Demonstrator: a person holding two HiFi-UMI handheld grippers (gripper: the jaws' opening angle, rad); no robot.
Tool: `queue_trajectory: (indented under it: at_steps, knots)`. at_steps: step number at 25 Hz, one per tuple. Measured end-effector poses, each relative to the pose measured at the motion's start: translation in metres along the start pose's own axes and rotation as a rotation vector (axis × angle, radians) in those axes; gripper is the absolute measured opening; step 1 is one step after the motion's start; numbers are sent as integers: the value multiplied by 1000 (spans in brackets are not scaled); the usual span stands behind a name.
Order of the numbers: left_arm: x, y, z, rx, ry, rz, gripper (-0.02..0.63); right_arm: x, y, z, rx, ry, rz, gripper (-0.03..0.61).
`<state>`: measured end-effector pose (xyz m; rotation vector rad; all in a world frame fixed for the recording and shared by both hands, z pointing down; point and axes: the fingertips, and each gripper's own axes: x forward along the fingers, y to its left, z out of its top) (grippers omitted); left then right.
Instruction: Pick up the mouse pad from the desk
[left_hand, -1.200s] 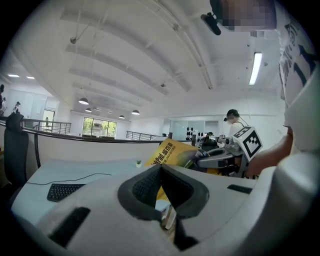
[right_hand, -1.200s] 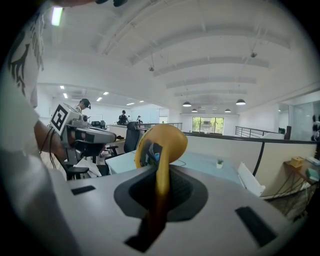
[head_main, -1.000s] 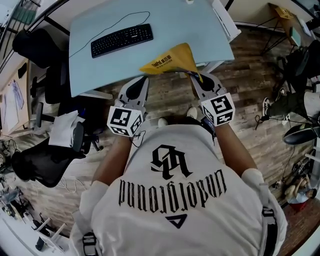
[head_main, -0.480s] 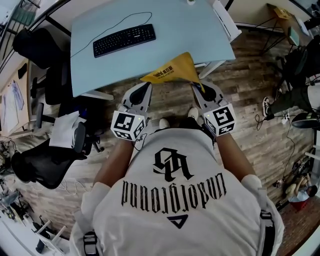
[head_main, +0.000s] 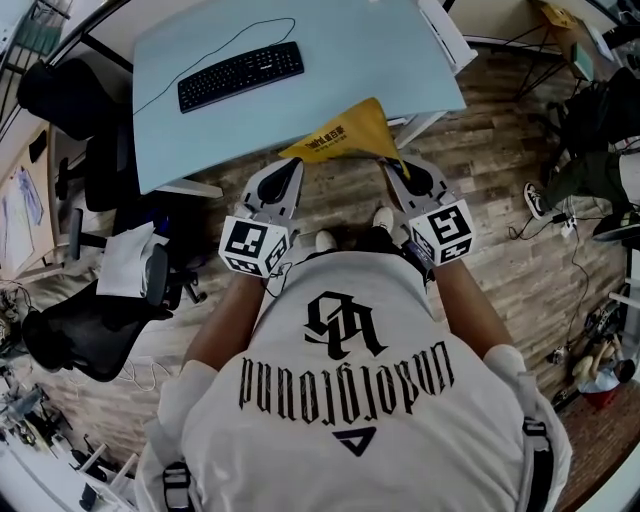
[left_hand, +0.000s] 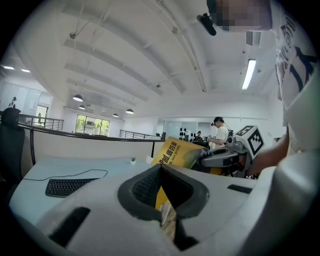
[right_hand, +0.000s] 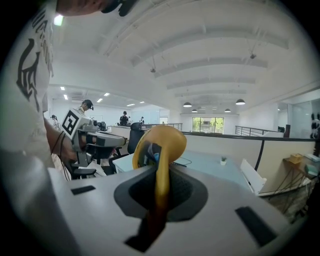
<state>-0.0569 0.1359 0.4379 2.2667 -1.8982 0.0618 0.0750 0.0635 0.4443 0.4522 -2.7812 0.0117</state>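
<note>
The yellow mouse pad (head_main: 345, 135) hangs clear of the tabletop (head_main: 330, 60), just off its 6 o'clock edge. The right claw (head_main: 402, 170) is clenched on the pad's 4 o'clock corner, and the left claw (head_main: 295, 168) looks nipped on its 8 o'clock corner. The pad curls over (thin, soft, light), so an edge grip probably suits it, and two corners should limit the flopping.

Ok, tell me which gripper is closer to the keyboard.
Left. The left gripper hangs just off the desk, diagonally below the keyboard in the head view; the right gripper grips the mouse pad farther right.
</note>
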Motion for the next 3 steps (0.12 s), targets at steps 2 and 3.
queue_trajectory:
  at_steps: [2, 3]
  knots:
    - [2, 1, -1, -3, 0, -2, 3, 1, -1, 0, 1, 4, -1, 23]
    - [2, 1, -1, -4, 0, -3, 3, 1, -2, 0, 1, 7, -2, 23]
